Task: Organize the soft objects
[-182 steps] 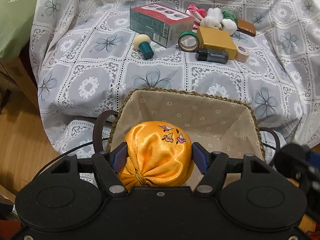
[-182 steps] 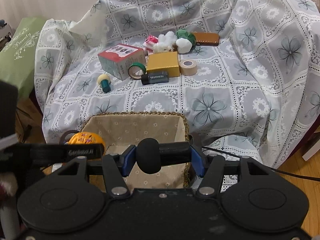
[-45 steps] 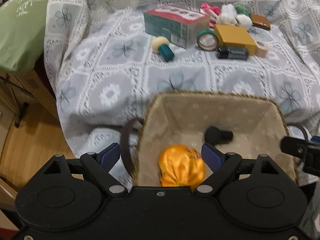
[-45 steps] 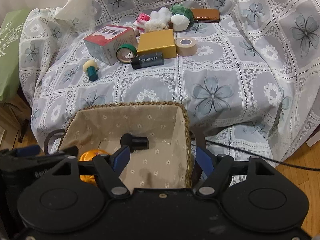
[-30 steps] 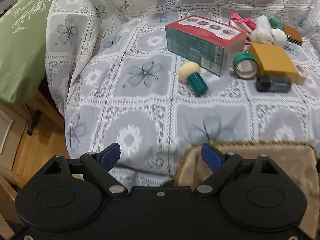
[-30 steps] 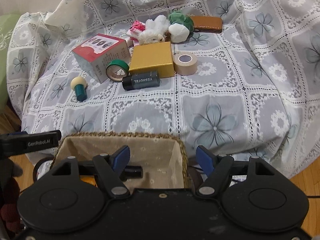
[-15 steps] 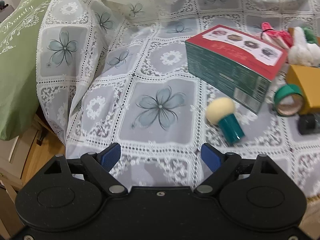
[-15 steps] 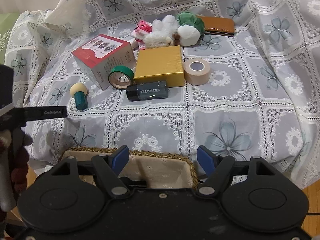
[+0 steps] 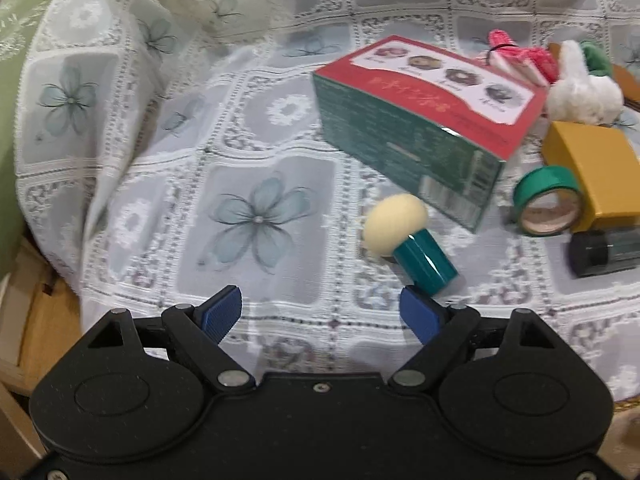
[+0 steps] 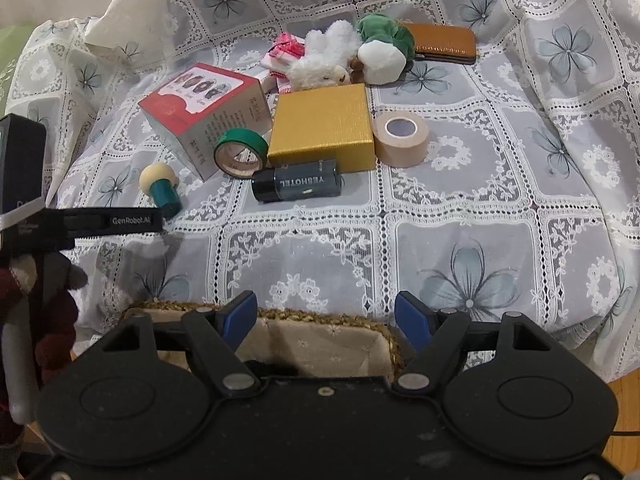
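My left gripper (image 9: 322,314) is open and empty, low over the lace-covered seat. A mushroom-shaped puff with a cream head and teal base (image 9: 406,236) lies just beyond its right finger; it also shows in the right wrist view (image 10: 160,186). My right gripper (image 10: 326,318) is open and empty above the far rim of the woven basket (image 10: 320,316). A white plush toy (image 10: 326,58), a green and white plush (image 10: 382,50) and a pink knitted item (image 10: 286,50) lie at the back of the seat.
A red and green box (image 9: 424,120), green tape roll (image 9: 546,200), gold box (image 10: 322,126), dark cylinder (image 10: 298,186), beige tape roll (image 10: 400,134) and brown case (image 10: 444,44) lie on the seat. A green cushion (image 9: 8,100) is at the left. The left gripper's body (image 10: 80,222) crosses the right view.
Both grippers have moved forward from the basket toward the seat. The left one has come close to the puff. The basket has dropped out of the left view.
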### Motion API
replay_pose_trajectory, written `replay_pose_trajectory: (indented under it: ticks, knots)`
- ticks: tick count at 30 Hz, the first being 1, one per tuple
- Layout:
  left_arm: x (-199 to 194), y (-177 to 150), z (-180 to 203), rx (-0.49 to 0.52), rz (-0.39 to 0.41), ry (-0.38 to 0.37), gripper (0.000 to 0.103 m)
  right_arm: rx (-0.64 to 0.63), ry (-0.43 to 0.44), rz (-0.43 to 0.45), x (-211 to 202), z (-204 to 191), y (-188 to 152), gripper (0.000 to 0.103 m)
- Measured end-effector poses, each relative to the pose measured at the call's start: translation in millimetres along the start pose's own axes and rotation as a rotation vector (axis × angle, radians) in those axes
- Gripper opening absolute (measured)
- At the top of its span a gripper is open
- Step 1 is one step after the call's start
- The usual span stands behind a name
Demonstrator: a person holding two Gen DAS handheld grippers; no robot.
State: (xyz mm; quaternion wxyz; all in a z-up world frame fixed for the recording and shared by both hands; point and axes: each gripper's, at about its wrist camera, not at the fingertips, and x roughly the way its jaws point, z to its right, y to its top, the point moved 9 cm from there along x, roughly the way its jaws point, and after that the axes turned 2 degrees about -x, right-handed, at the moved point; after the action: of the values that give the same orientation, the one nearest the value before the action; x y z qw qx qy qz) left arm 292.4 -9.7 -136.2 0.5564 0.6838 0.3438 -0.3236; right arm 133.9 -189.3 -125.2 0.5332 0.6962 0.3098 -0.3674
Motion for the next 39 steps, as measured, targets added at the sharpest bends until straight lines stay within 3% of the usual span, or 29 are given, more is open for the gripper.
replay_pose_trajectory:
  ticks: [4,12,19,24,28,32,39]
  knots:
    - [-2.7,-0.5,13.4,0.004,0.000,-0.069,0.083,-0.011,-0.013,0.024,2.1,-1.1,11.8,0.075]
    - [10.0,-2.6,9.7,-0.030,-0.042,-0.112,0.101,-0.078,-0.045,0.127,6.9,-16.7,56.5,0.075]
    - [16.4,-3.9,5.3,-0.044,-0.055,-0.153,0.101,-0.136,-0.067,0.207,23.8,-39.0,105.3,0.075]
    - [16.9,-4.9,6.0,-0.044,-0.041,-0.151,0.101,-0.203,-0.129,0.224,50.1,-52.0,131.0,0.076]
    - [16.5,-4.6,6.1,-0.048,-0.043,-0.155,0.101,-0.273,-0.160,0.190,67.9,-60.6,126.9,0.076]
    - [16.4,-4.7,5.9,-0.049,-0.043,-0.158,0.101,-0.284,-0.113,0.169,61.0,-63.2,111.0,0.080]
    - [16.2,-4.4,5.6,-0.051,-0.041,-0.157,0.101,-0.181,-0.082,0.150,37.6,-41.6,78.2,0.080]
